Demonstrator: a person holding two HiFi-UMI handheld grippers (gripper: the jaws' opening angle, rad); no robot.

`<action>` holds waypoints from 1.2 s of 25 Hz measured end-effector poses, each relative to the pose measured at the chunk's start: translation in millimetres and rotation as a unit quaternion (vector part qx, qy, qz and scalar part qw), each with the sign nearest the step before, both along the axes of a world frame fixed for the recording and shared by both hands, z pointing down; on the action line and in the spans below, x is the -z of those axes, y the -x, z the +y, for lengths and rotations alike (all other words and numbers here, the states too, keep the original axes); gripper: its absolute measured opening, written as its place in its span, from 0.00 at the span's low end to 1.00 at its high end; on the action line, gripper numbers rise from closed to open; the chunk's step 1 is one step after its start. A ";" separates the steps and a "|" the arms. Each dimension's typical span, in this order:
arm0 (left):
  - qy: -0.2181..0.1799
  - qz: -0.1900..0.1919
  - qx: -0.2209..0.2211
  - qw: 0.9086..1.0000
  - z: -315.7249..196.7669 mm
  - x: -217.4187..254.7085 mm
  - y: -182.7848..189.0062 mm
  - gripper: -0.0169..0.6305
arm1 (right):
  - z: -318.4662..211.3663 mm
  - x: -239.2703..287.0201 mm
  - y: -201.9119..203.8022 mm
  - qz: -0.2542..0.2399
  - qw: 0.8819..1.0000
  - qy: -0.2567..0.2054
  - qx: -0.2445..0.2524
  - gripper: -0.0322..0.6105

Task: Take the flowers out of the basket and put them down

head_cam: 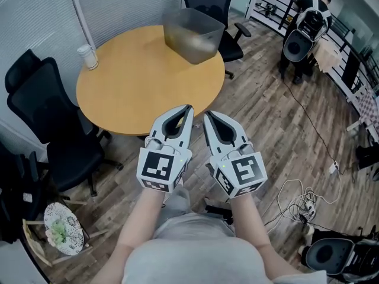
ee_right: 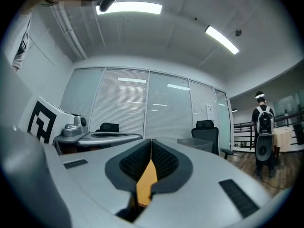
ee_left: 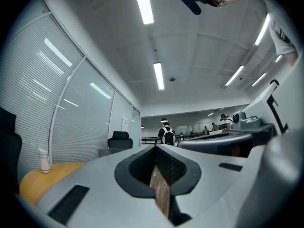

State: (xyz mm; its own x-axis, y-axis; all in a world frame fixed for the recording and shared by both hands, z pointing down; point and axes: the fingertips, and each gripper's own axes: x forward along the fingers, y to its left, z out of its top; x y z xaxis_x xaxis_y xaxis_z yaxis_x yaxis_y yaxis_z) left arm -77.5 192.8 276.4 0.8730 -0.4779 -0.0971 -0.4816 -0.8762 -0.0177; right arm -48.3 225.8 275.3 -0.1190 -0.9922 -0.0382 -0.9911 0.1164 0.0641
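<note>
Both grippers are held side by side in front of the person's body, off the near edge of the round wooden table (head_cam: pixel 136 81). My left gripper (head_cam: pixel 189 107) is shut with nothing between its jaws, and so is my right gripper (head_cam: pixel 206 115). In the left gripper view the left gripper (ee_left: pixel 156 147) points level across the room, its jaws meeting. The right gripper (ee_right: pixel 151 140) likewise shows shut, empty jaws. A round white basket-like thing holding pale green and white flowers (head_cam: pixel 58 228) sits low at the bottom left, beside a wooden frame.
A translucent grey bin (head_cam: pixel 192 34) stands at the table's far edge and a small white cup (head_cam: pixel 87 57) at its left edge. Black office chairs (head_cam: pixel 50 117) flank the table. Cables (head_cam: pixel 299 201) lie on the wood floor at right. A person with a backpack (head_cam: pixel 308 25) stands far off.
</note>
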 end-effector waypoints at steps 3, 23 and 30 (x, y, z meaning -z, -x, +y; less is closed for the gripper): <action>0.000 0.002 -0.002 1.000 -29.2 1.2 -8.3 0.03 | -27.5 2.1 -8.8 0.000 1.000 -0.003 -0.004 0.09; 0.025 0.041 -0.038 0.998 -178.4 2.7 -71.4 0.03 | -162.3 9.1 -71.4 0.022 0.999 -0.007 -0.048 0.09; 0.000 0.025 -0.046 0.999 -211.8 2.9 -85.2 0.03 | -195.8 8.2 -83.1 0.025 0.998 -0.012 -0.048 0.09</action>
State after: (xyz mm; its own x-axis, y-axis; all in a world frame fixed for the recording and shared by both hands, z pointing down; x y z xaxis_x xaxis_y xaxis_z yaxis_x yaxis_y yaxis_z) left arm 7.6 -19.0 273.5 0.9076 -0.3954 -0.1412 -0.3989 -0.9170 0.0042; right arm 34.7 30.0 267.2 -0.0249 -0.9979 -0.0593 -0.9932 0.0180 0.1151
